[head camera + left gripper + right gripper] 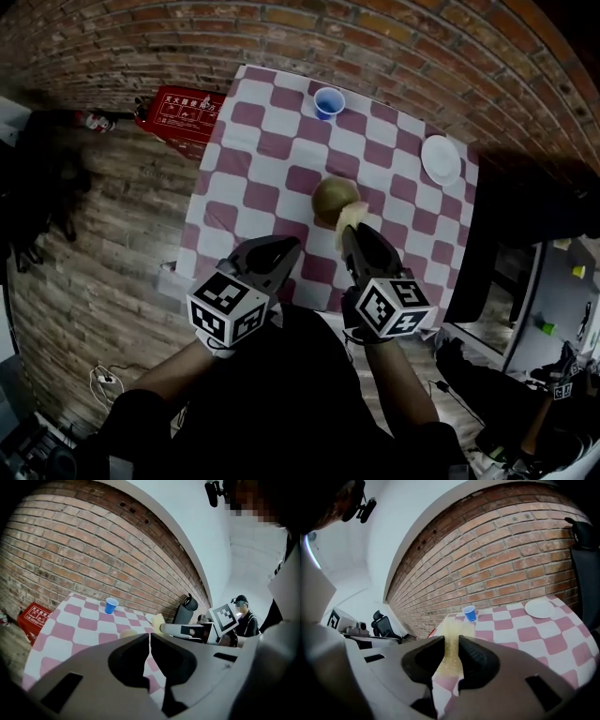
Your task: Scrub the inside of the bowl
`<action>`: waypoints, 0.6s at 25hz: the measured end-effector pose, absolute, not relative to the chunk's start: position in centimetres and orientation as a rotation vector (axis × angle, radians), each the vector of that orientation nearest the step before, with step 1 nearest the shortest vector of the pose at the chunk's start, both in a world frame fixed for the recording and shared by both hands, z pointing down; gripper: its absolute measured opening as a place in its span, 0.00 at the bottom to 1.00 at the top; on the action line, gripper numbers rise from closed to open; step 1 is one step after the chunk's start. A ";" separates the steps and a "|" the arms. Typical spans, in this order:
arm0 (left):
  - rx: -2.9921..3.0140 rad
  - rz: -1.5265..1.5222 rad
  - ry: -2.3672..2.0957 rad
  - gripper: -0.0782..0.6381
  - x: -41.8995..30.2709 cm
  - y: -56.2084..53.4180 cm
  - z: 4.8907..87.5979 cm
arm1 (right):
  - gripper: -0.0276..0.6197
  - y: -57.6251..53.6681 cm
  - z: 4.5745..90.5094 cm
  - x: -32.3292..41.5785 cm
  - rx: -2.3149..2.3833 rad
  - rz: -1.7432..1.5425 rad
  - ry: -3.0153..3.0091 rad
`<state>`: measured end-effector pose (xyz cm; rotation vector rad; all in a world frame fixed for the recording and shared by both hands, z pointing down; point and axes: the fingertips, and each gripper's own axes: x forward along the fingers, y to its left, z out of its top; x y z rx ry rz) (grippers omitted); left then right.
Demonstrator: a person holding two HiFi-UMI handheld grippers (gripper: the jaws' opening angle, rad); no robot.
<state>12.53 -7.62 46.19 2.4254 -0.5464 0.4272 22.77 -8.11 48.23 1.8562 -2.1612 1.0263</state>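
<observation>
Your left gripper [287, 247] is clenched on nothing and hangs just short of the bowl [333, 198], probably so it is free to steady the bowl once scrubbing starts. The bowl sits mid-table [246, 159], with the cup [328, 101] and plate [441, 158] well apart from it, so nothing crowds the work. Your right gripper [349, 233] grasps the sponge [352, 217], whose free end sits at the bowl's near rim, ready to go inside; scrubbing looks not yet begun.
</observation>
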 end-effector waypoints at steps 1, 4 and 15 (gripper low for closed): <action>2.422 0.436 -0.577 0.14 12.9 -7.5 46.5 | 0.20 -8.2 48.6 23.2 1.827 1.014 -2.169; 2.413 0.476 -0.648 0.14 14.2 -7.5 47.7 | 0.20 -8.7 50.3 24.3 1.717 0.959 -2.170; 2.158 0.598 -0.742 0.14 17.5 -12.1 56.5 | 0.20 -12.7 55.3 23.9 1.132 0.458 -1.963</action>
